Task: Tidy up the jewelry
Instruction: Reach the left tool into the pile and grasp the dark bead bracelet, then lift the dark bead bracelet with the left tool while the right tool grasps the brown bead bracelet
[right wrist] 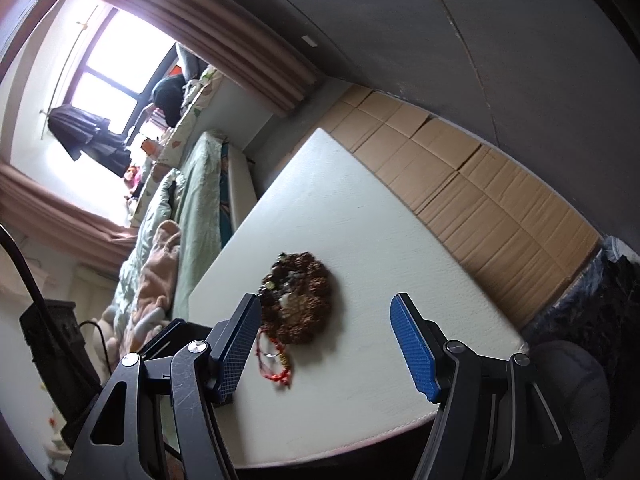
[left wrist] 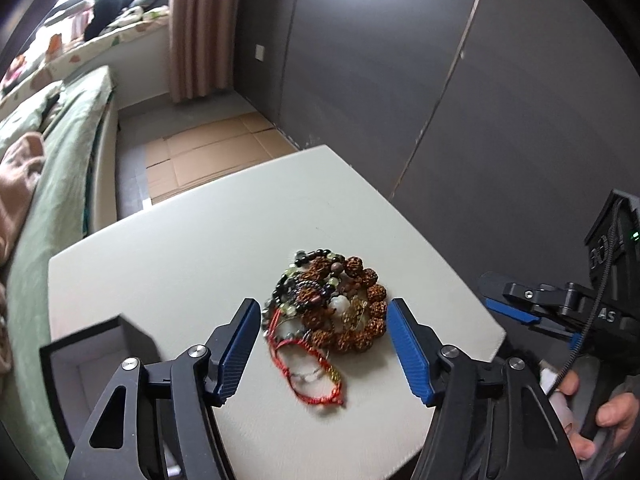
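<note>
Left claw (left wrist: 322, 344) gapes wide, empty, over the white matte surface (left wrist: 168, 264); the jewelry pile (left wrist: 326, 306) — knobbly brown beads, dark beads, red cord — lies between its fingers. Right claw (right wrist: 325, 344) is wide too. A black open box (left wrist: 94, 350) sits left; beyond, cardboard-covered floor (left wrist: 208, 156), green bed (left wrist: 60, 184), grey wall panels (left wrist: 400, 60).

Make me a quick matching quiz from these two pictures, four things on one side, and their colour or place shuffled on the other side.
Things:
1. red cord bracelet
2. big brown bead bracelet
3. black box
4. left tongs

Descriptions:
A. open, pads either side of the pile
B. at the table's left edge, lid off
C. nearest end of the pile, trailing toward the camera
D. ring of knobbly beads on the pile's right

Pairs: 1-C, 2-D, 3-B, 4-A
</note>
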The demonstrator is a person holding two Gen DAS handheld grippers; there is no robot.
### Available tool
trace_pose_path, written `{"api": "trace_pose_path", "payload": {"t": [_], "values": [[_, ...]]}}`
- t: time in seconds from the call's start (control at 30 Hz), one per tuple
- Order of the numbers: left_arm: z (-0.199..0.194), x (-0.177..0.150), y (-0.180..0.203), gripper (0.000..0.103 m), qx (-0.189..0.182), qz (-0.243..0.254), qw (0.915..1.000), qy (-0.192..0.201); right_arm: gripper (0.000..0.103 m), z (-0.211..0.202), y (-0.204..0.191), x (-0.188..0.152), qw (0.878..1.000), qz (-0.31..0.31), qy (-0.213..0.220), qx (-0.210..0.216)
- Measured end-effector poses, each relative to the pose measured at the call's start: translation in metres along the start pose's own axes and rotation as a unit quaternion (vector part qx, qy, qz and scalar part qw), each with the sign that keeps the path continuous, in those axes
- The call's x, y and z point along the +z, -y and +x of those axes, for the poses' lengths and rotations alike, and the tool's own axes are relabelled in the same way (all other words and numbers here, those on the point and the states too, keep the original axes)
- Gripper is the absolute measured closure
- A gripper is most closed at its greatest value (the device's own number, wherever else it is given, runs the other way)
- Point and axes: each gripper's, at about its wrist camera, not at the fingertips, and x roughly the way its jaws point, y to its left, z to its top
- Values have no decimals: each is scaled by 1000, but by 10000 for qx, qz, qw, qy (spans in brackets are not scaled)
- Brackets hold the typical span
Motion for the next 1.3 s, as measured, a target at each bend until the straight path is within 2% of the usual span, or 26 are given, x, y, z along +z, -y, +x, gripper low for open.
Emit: {"api": "trace_pose_path", "payload": {"t": [0.07, 0.13, 0.4, 0.47, 0.53, 0.57, 0.6, 0.67, 0.73, 1.03, 1.1, 1.3], "values": [[12, 4, 5, 37, 51, 114, 9999, -70, 35, 2, 4, 1, 10000, 28, -37, -53], [24, 6, 8, 43, 112, 212, 9996, -162, 35, 3, 7, 2, 10000, 50, -56, -51], [61, 9, 13, 46, 382, 479, 9974, -375, 35, 10, 19, 5, 9997, 187, -132, -71], [67, 7, 14, 50, 459, 535, 9966, -417, 35, 12, 19, 7, 9996, 203, -168, -108], [73, 7, 13, 69, 562, 556, 9956, -501, 35, 15, 19, 10, 9996, 195, -193, -120], [75, 7, 12, 72, 664, 557, 9949, -516, 35, 16, 17, 11, 9996, 181, -202, -123], [75, 6, 10, 81, 743, 548, 9945, -486, 35, 19, 16, 13, 9995, 169, -226, -142], [70, 6, 7, 85, 689, 475, 9955, -436, 35, 25, 13, 16, 9992, 161, -318, -171], [60, 6, 3, 95, 559, 389, 9971, -329, 35, 31, 12, 17, 9988, 162, -421, -165], [22, 11, -14, 95, 246, -1, 9997, -25, 36, 57, -5, 16, 9967, 33, -810, -93], [14, 10, -18, 95, 202, -84, 9998, 9, 44, 64, -13, 17, 9957, -104, -896, -217], [-8, 5, -32, 95, 141, -322, 9992, 182, 55, 89, -37, 25, 9859, -729, -1232, -864]]}}
